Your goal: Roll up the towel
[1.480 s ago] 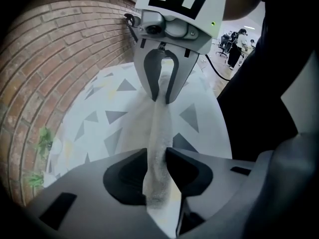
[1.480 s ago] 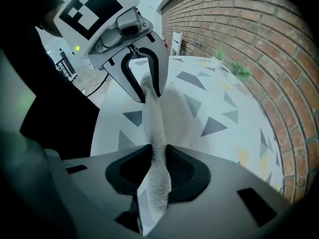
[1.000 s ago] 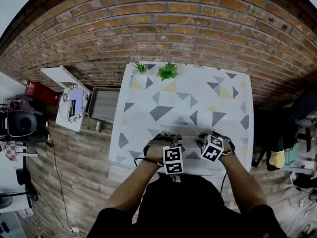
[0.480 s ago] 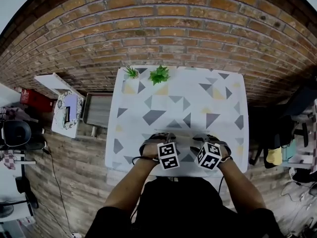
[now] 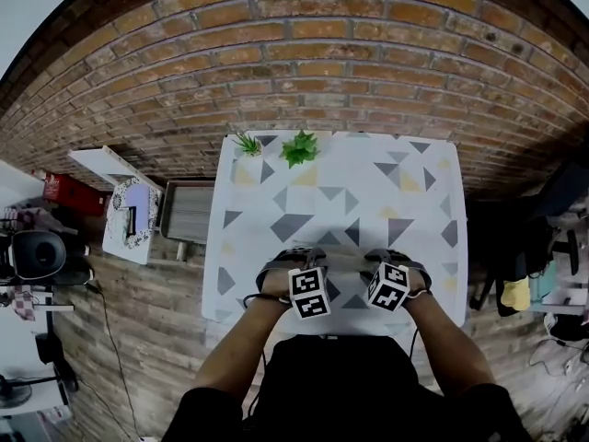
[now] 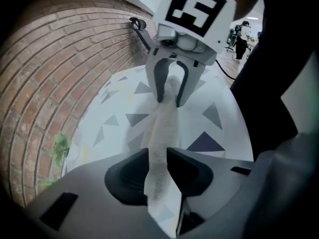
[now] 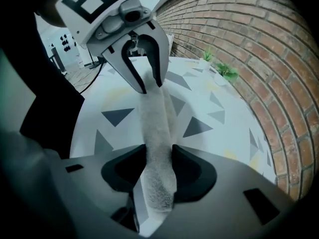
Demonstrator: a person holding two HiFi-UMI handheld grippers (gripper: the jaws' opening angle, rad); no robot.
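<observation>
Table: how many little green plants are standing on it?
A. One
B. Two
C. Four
B: a small plant and a bigger plant stand side by side at the far left corner of the table, next to the brick wall.

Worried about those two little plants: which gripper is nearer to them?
Left. The left gripper faces the plants across the table; the right gripper, jaws just opening around the towel, sits farther aside.
</observation>
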